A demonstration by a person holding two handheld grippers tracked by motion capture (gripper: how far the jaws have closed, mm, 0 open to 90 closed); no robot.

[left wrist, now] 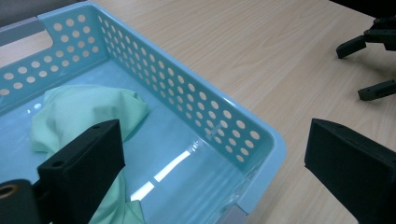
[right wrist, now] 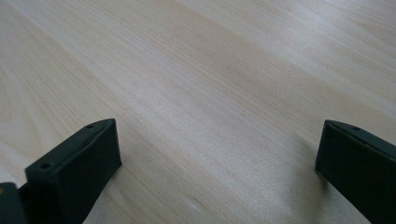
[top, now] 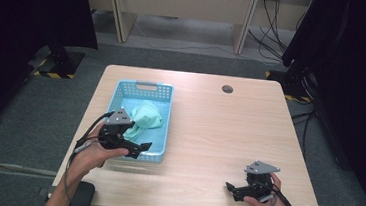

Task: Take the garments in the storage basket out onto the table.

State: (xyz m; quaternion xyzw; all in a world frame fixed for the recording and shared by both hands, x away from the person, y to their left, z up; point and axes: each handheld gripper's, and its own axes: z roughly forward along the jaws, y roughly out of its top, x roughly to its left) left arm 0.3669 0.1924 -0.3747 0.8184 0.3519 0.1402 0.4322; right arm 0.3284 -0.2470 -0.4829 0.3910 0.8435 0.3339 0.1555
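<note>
Right gripper point(top: 233, 189) sits low near the front right edge of the worktop point(top: 208, 135), jaws wide apart, nothing between them; right gripper view gives bare wood grain point(right wrist: 210, 93) under the jaws. Open room all along the right half of the worktop. Left gripper point(top: 139, 147) hangs over the near end of the blue basket point(top: 165, 121), jaws spread, empty, one jaw over the basket floor and one outside its perforated wall point(left wrist: 205, 112). Green cloth point(top: 145, 116) lies bunched inside the basket, mid to far part, touching the floor; left gripper view shows its folds point(left wrist: 88, 112) and the other gripper off on the wood. Farther off, a round grommet hole point(top: 227, 89) near the back edge. No readable writing.
</note>
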